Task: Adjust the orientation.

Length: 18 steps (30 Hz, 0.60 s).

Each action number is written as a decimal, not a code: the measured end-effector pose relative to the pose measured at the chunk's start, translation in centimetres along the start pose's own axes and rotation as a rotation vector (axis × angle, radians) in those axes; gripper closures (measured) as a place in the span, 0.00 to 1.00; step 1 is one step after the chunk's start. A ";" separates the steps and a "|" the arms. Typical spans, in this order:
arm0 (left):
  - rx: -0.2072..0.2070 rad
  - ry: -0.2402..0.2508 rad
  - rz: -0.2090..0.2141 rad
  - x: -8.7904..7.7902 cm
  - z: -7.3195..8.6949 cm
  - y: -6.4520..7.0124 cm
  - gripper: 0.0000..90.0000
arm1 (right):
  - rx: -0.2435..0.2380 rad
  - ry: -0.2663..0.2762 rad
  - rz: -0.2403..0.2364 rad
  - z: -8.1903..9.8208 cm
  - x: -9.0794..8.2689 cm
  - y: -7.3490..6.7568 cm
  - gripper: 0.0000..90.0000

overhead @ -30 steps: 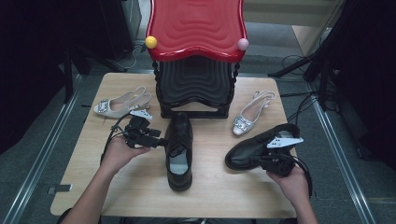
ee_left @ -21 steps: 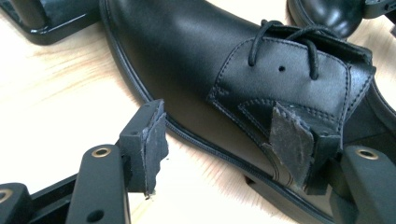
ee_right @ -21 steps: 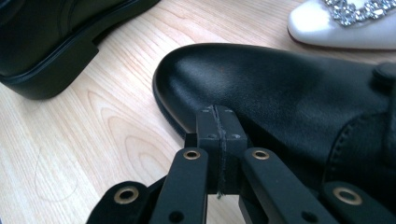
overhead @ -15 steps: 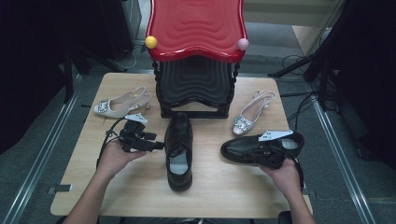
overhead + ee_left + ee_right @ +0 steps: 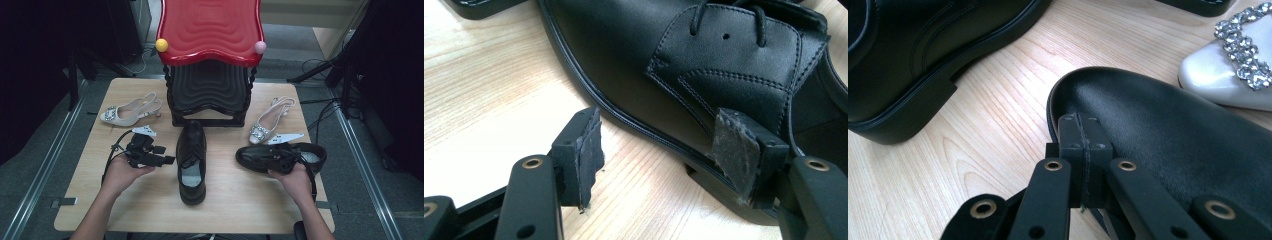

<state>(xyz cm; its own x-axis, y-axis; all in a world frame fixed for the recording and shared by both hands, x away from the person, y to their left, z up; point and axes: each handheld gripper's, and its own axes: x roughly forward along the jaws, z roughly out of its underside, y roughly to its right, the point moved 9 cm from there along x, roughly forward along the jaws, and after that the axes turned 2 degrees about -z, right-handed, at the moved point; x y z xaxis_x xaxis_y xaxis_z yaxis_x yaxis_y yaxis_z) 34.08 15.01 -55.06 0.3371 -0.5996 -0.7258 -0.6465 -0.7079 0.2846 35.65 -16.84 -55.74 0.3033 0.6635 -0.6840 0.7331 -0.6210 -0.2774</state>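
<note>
Two black lace-up shoes lie on the wooden worktop. One black shoe sits in the middle, toe toward the far edge and heel toward the near edge, just in front of a black stand that carries a red wavy-topped shelf. The other black shoe lies crosswise near the right edge, its toe pointing toward the middle shoe, well clear of it.

The left gripper is held level beside the middle shoe, pointing at its side. In the left gripper view its fingers stand wide apart with nothing between them; one finger is close against the shoe's side near the sole, the other over bare wood.

The right gripper rests over the top of the crosswise shoe. In the right gripper view its fingers are pressed together, pad against pad, above the toe cap of that shoe; they hold nothing visible between them.

A pale slingback shoe with a sparkly buckle lies near the far left corner. Its mate lies toward the far right, just beyond the crosswise black shoe.
</note>
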 end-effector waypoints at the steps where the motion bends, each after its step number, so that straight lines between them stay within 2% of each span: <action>1: 0.001 0.000 0.000 0.0 0.0 0.0 0.41 | -0.001 -0.001 -0.001 0.0 0.0 0.0 1.00; 5: 0.002 0.000 0.004 0.0 0.0 0.1 0.41 | 0.001 -0.002 0.006 0.0 -0.3 0.0 1.00; 8: 0.000 0.000 0.004 0.0 0.0 0.0 0.41 | -0.005 -0.002 0.033 0.2 -0.9 0.2 1.00; 13: 0.002 0.001 0.007 0.1 -0.3 -0.2 0.41 | 0.021 0.055 0.064 -0.3 -3.3 0.6 1.00; 15: 0.006 -0.003 0.009 0.3 -0.5 -0.2 0.41 | -0.003 0.058 0.100 -0.3 -4.3 0.8 1.00; 18: 0.012 -0.005 0.013 0.4 -0.7 -0.1 0.41 | 0.009 0.089 0.131 -0.6 -5.9 1.2 1.00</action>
<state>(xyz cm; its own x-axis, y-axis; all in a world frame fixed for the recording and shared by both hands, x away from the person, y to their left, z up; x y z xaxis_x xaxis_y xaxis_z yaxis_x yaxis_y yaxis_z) 34.81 14.55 -54.95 0.3254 -0.6065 -0.7254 -0.6587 -0.6958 0.2863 35.10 -21.21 -51.63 0.4488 0.6106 -0.6525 0.6783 -0.7081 -0.1961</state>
